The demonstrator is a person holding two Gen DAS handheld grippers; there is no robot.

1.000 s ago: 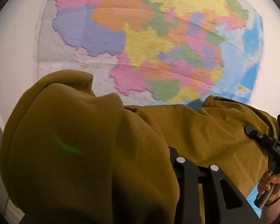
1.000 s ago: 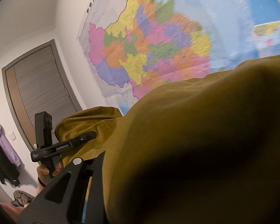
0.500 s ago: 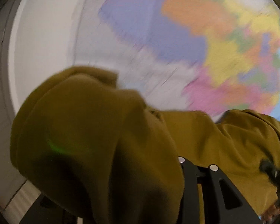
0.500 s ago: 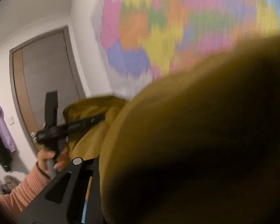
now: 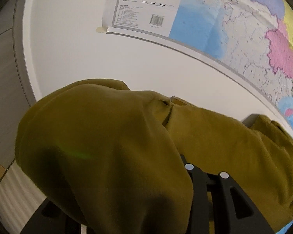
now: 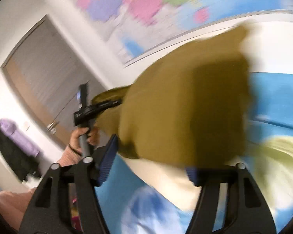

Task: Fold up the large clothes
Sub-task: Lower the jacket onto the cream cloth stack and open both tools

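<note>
White wall [image 5: 99, 62] with map [image 5: 234, 31] far behind; door [image 6: 39, 81] at left. Mustard garment [image 6: 185, 113] stretched between both tools, presumably to lay it flat for folding. Left gripper [image 6: 118, 102] clamped on its far-left edge. Right gripper [image 6: 149, 167] jaws just sprung apart, cloth loose between. No containers seen.

A large coloured wall map [image 5: 234, 25] hangs on the white wall, its lower left corner held by a strip of tape [image 5: 102, 29]. A grey door [image 6: 43, 81] stands beside purple and black clothes [image 6: 15, 136] hanging on the wall.
</note>
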